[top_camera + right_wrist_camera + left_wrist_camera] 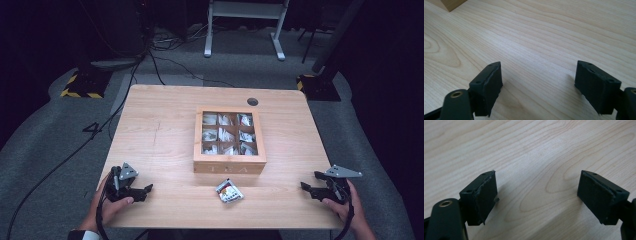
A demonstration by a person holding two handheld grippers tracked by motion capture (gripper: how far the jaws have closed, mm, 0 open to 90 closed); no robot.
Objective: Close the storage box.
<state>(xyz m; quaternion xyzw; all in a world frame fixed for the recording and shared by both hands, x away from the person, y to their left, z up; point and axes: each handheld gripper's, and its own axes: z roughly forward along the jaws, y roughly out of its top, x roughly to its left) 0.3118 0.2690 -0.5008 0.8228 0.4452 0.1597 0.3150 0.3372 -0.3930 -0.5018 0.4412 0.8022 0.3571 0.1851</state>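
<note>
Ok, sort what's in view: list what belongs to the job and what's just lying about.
Belongs to the job:
- tea bag packet
- wooden tea box
- left gripper, open
- right gripper, open

Just lying about:
- floor cables
- white stand legs
- striped stand bases

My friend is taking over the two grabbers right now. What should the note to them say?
Left gripper: open, holding nothing, low over the table near its front left corner.
Right gripper: open, holding nothing, near the front right corner.
Wooden tea box: middle of the table, packets in all nine compartments.
Loose tea packet: on the table just in front of the box.
Done: nothing picked up yet.
Left: probably grab the loose packet and put it in the box.
</note>
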